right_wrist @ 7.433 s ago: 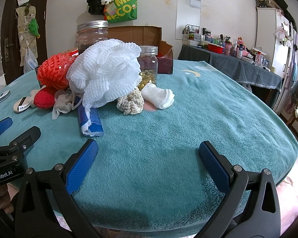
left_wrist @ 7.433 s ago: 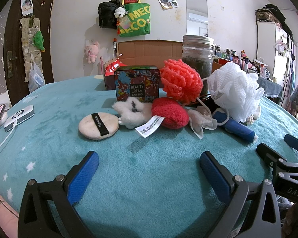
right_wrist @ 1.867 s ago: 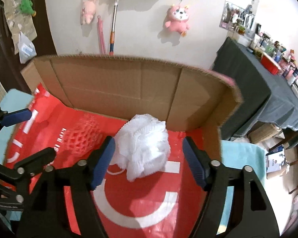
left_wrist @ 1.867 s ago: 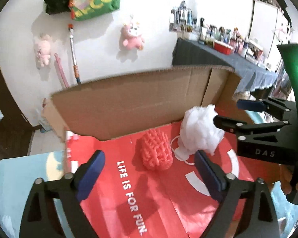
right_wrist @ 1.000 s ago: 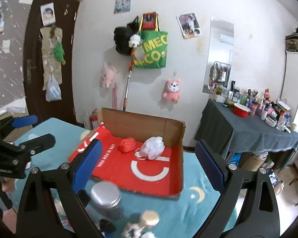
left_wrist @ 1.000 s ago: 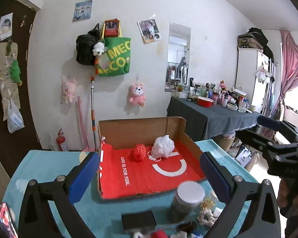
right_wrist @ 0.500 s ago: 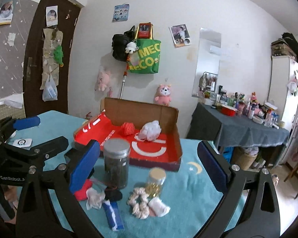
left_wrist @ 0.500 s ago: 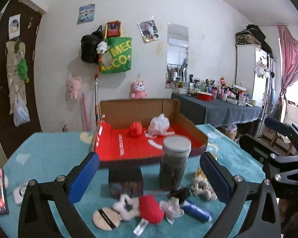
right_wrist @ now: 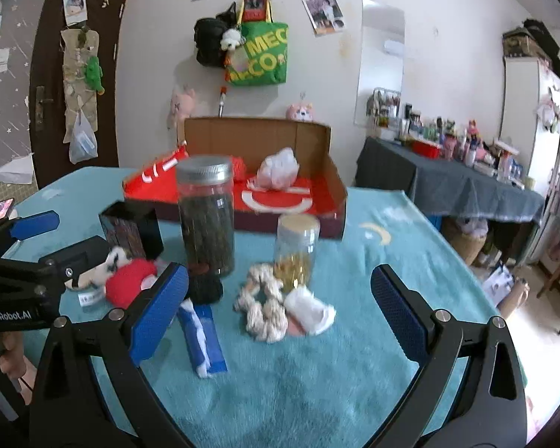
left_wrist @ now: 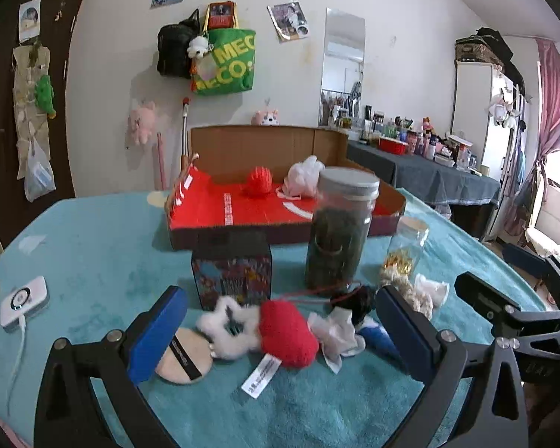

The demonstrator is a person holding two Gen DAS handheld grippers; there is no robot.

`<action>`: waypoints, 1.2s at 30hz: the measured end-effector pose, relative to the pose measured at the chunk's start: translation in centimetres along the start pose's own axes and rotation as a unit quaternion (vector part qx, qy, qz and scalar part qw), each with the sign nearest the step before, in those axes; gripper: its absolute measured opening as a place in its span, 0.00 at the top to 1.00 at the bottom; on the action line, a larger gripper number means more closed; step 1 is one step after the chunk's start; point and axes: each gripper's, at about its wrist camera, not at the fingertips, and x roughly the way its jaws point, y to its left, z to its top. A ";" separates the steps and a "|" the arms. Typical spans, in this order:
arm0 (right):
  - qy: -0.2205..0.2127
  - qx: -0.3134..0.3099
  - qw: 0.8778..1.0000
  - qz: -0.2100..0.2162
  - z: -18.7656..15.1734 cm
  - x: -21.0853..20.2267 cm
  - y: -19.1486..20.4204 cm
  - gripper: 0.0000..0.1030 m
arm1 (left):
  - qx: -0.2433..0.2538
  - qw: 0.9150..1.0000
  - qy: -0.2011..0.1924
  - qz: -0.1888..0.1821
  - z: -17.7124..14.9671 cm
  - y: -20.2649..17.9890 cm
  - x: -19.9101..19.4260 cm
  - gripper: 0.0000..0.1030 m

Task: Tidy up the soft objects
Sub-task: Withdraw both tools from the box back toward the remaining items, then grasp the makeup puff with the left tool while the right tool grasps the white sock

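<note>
A red mesh puff and a white mesh puff lie inside the red-lined cardboard box at the back of the table. Near me lie a red knitted pad, a fluffy white piece, a beige powder puff, a crumpled white cloth, a cream scrunchie and a folded white pad. My left gripper hangs open just before the red pad, holding nothing. My right gripper is open too, in front of the scrunchie.
A tall dark-filled jar, a smaller jar with gold bits, a patterned box and a blue packet stand among the soft things on the teal cloth. A white device with a cable lies at left.
Both grippers have pulled back and lowered from the box toward the cluster at the table's front. The two mesh puffs stay in the box.
</note>
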 end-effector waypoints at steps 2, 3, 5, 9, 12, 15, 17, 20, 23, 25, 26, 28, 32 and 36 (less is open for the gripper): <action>0.009 0.006 1.000 0.000 -0.7 0.3 -0.2 0.03 | 0.001 1.000 0.006 0.002 -0.7 0.0 0.2 0.00; 0.013 0.008 1.000 -0.003 -1.2 0.4 -0.3 0.03 | 0.000 1.000 0.008 0.003 -0.9 0.0 0.3 0.00; 0.019 0.005 1.000 -0.011 -1.9 0.7 -0.3 0.03 | -0.003 1.000 0.013 0.004 -1.3 0.2 0.4 0.00; 0.039 0.010 0.999 -0.004 -2.8 1.7 -0.4 0.03 | -0.005 0.999 0.032 0.008 -2.0 0.6 1.3 0.00; 0.055 0.016 0.998 -0.002 -3.4 2.5 -0.4 0.03 | -0.008 0.999 0.046 0.011 -2.4 0.9 1.8 0.00; 0.065 0.027 0.998 0.004 -3.6 3.1 -0.7 0.03 | -0.015 0.998 0.056 0.011 -2.6 1.4 2.2 0.00; 0.068 0.028 0.997 0.003 -3.6 3.4 -0.8 0.03 | -0.016 0.998 0.060 0.011 -2.5 1.8 2.3 0.00; 0.071 0.025 0.997 0.000 -3.5 3.7 -0.9 0.03 | -0.015 0.998 0.063 0.010 -2.4 2.3 2.4 0.00; 0.074 0.025 0.997 -0.002 -3.4 4.0 -1.2 0.03 | -0.011 0.998 0.064 0.020 -2.1 3.0 2.4 0.00; 0.081 0.028 0.996 0.000 -3.3 4.3 -1.5 0.03 | -0.011 0.998 0.065 0.024 -1.8 3.4 2.5 0.00; 0.084 0.030 0.996 0.002 -3.3 4.5 -1.7 0.03 | -0.011 0.997 0.069 0.026 -1.6 3.8 2.7 0.00; 0.090 0.033 0.995 0.004 -3.1 4.8 -2.2 0.03 | -0.013 0.997 0.076 0.023 -1.3 4.3 2.9 0.00; 0.105 0.039 0.994 0.005 -2.5 5.6 -3.3 0.03 | -0.013 0.994 0.107 0.007 -0.7 5.6 3.9 0.00; 0.121 0.047 0.991 0.015 -1.9 6.4 -4.7 0.03 | 0.001 0.992 0.125 0.011 -0.9 6.5 4.0 0.00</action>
